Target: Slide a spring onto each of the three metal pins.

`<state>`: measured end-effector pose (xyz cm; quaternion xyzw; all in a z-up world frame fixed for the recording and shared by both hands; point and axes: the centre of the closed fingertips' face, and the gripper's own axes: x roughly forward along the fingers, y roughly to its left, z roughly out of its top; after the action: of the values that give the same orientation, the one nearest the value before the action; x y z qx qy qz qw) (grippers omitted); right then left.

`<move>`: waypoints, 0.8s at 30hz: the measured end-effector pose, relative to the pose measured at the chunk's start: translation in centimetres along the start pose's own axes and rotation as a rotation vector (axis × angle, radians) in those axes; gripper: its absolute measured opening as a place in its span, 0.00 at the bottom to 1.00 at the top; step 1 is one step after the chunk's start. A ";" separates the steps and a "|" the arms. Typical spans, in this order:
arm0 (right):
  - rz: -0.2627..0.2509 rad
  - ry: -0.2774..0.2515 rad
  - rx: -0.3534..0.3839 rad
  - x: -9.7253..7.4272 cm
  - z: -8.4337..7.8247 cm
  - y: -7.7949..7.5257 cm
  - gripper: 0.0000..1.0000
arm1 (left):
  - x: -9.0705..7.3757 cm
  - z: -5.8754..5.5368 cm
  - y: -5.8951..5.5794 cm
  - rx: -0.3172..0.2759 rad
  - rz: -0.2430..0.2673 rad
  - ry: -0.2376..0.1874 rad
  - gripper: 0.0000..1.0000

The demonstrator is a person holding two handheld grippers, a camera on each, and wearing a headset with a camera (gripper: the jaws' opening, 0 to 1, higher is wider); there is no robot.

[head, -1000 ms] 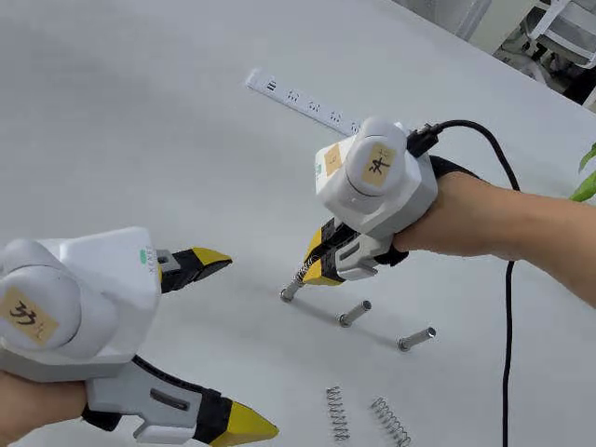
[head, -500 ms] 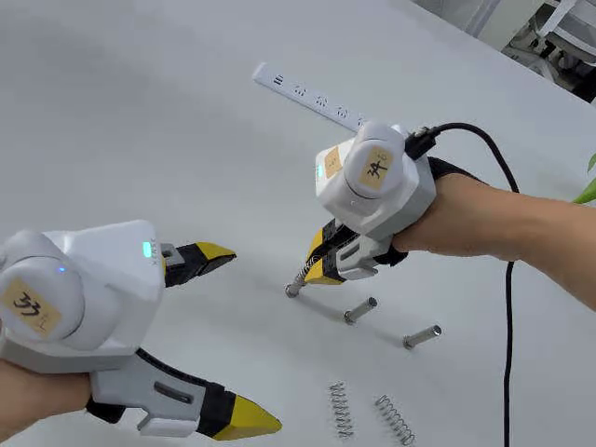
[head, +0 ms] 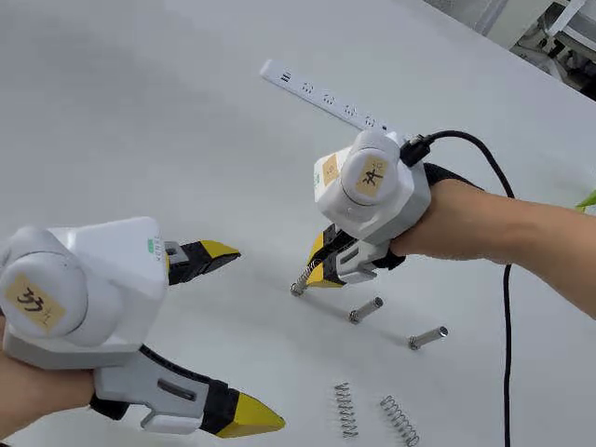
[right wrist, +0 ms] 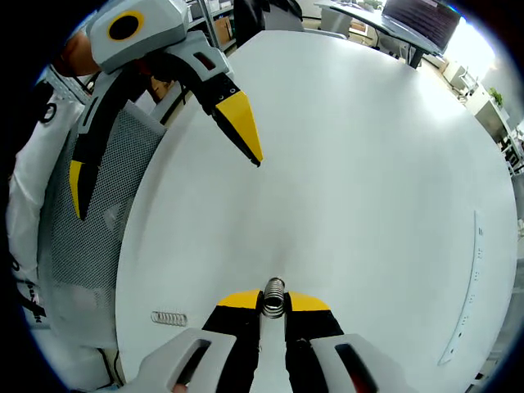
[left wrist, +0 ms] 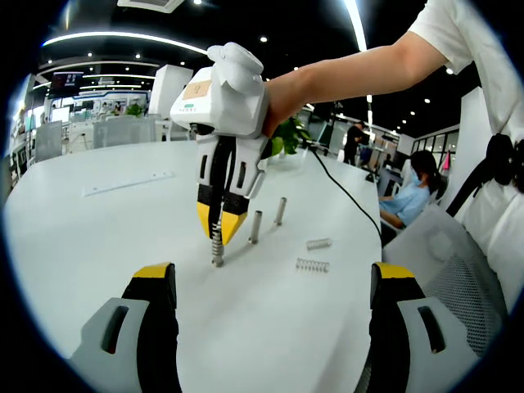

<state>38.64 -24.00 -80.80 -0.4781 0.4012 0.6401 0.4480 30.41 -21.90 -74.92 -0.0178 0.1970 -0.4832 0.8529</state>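
Right tongs (head: 318,274) pinch spring (right wrist: 273,295) — left tongs (left wrist: 274,272) wide.

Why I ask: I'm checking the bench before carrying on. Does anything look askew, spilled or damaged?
Nothing stands out. The three short silver metal pins stand upright in a row. The right gripper holds a small steel coil spring at the end pin. Two spare coil springs lie flat on the table beside them.

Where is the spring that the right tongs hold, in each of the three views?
Head view: spring at centre, slanting from the right tongs down to the leftmost pin.
Left gripper view: spring left of centre, upright.
Right gripper view: spring bottom centre, seen end-on.
Shared landmark: white power strip.
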 end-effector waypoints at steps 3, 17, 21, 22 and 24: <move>0.001 0.000 -0.001 0.3 -0.1 -0.1 0.07 | 0.1 -0.1 0.0 -0.001 -0.002 0.003 0.98; 0.004 0.021 -0.020 1.2 -0.5 -0.1 0.07 | 0.2 -0.2 0.0 -0.004 -0.005 0.002 0.98; 0.002 0.022 -0.024 1.3 -0.5 -0.1 0.07 | 0.2 -0.2 0.0 -0.005 -0.005 0.004 0.98; 0.002 0.021 -0.022 1.4 -0.5 -0.1 0.07 | 0.2 -0.3 0.0 -0.006 -0.005 0.004 0.98; 0.001 0.023 -0.023 1.5 -0.6 -0.1 0.07 | 0.2 -0.3 0.0 -0.004 -0.004 0.004 0.98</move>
<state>38.68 -24.24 -82.40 -0.4903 0.3990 0.6395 0.4374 30.36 -22.02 -75.21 -0.0191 0.1995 -0.4847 0.8514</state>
